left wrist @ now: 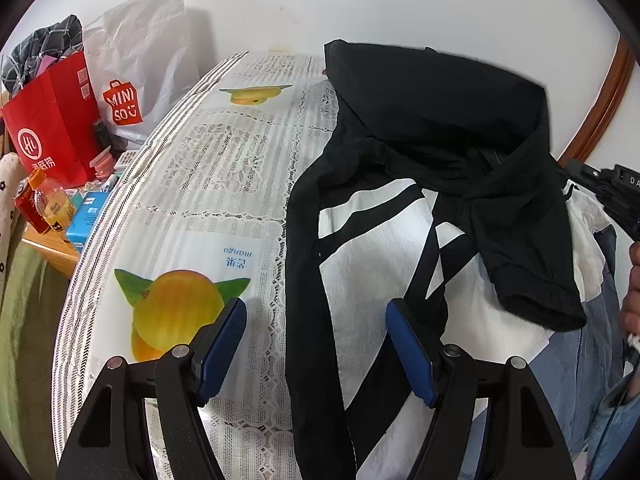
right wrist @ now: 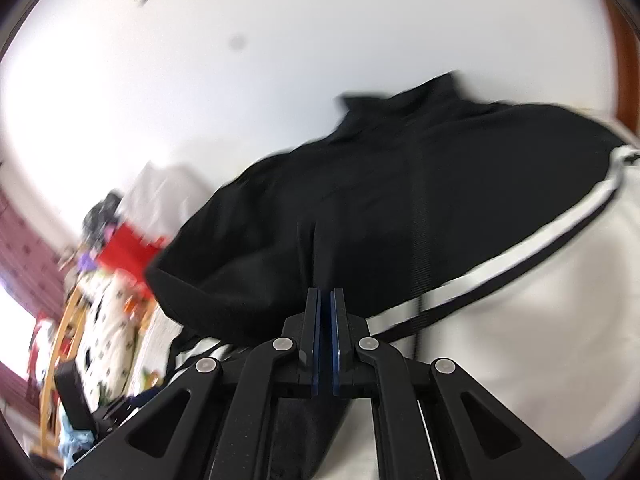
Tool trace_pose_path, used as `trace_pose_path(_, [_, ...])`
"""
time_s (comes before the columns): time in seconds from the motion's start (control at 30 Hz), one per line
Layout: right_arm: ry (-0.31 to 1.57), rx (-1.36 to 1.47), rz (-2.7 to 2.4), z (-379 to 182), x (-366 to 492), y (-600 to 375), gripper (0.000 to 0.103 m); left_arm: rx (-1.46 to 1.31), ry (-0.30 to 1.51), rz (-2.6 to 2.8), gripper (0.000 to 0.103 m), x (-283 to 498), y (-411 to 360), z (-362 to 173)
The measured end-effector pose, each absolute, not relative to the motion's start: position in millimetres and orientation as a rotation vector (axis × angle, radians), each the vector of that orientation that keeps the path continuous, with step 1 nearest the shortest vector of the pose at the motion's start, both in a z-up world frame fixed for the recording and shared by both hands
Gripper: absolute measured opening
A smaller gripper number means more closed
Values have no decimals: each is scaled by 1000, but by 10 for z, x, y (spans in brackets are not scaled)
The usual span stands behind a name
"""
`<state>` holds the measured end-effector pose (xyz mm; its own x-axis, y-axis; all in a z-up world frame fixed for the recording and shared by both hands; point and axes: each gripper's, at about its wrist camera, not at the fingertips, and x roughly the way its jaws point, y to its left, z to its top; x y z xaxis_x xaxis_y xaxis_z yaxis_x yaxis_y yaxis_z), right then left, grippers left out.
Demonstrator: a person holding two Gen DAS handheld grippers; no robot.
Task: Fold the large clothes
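Note:
A black, white and grey-blue jacket (left wrist: 400,248) lies spread on the table, hood toward the wall. One black sleeve is folded across its chest, cuff (left wrist: 540,304) pointing right. My left gripper (left wrist: 317,310) hovers open above the jacket's long black left edge, its blue pads (left wrist: 224,344) apart and touching nothing. In the blurred right wrist view my right gripper (right wrist: 325,294) has its jaws together on a pinch of the jacket's black fabric (right wrist: 400,200), with creases running up from the tips. The right gripper's body (left wrist: 616,196) also shows at the jacket's right side.
The table carries a lace-patterned cloth with mango prints (left wrist: 180,312). Left of it a side table holds a red paper bag (left wrist: 56,124), a white shopping bag (left wrist: 140,60), bottles and small boxes (left wrist: 86,216). A white wall stands behind. A person's hand (left wrist: 632,280) is at the right edge.

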<state>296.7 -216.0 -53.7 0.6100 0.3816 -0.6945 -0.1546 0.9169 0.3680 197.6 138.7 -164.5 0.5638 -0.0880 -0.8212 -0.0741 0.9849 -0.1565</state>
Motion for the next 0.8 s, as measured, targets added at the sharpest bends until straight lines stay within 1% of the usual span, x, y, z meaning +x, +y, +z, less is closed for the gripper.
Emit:
trace_pose_path(0.1, [879, 273, 214, -557, 3011, -2398, 4, -172, 968, -9, 70, 1972, 1374, -1623])
trace_pose_path(0.13, [887, 263, 174, -583, 3013, -2460, 5, -171, 966, -9, 70, 1967, 1369, -1614])
trace_pose_path(0.17, [897, 252, 161, -600, 3011, -2484, 8, -172, 965, -8, 70, 1973, 1365, -1606])
trace_pose_path(0.3, [913, 134, 209, -587, 2821, -2247, 10, -172, 953, -6, 70, 1936, 1336, -1555])
trace_pose_path(0.33, [911, 99, 227, -596, 2769, -2235, 13, -172, 950, -6, 70, 1927, 1328, -1543])
trace_pose_path(0.37, [910, 61, 246, -592, 2711, -2149, 27, -173, 951, -4, 70, 1924, 1321, -1535])
trace_pose_path(0.4, [909, 27, 268, -592, 2633, -2061, 48, -174, 952, 1, 70, 1906, 1322, -1526])
trace_pose_path(0.43, [899, -7, 295, -581, 2547, -1949, 57, -176, 952, 2, 70, 1899, 1316, -1516])
trace_pose_path(0.47, [878, -36, 330, -570, 2450, -1824, 62, -176, 951, 2, 70, 1882, 1316, -1508])
trace_pose_path(0.53, [861, -101, 414, -539, 2256, -1590, 63, -173, 946, 5, 70, 1839, 1324, -1487])
trace_pose_path(0.63, [846, -162, 524, -537, 2062, -1296, 69, -178, 941, 13, 71, 1780, 1355, -1469])
trace_pose_path(0.7, [837, -206, 599, -604, 1935, -1094, 79, -188, 943, 12, 71, 1742, 1379, -1465])
trace_pose_path(0.8, [859, -300, 643, -793, 1855, -827, 80, -198, 939, 15, 71, 1686, 1412, -1457])
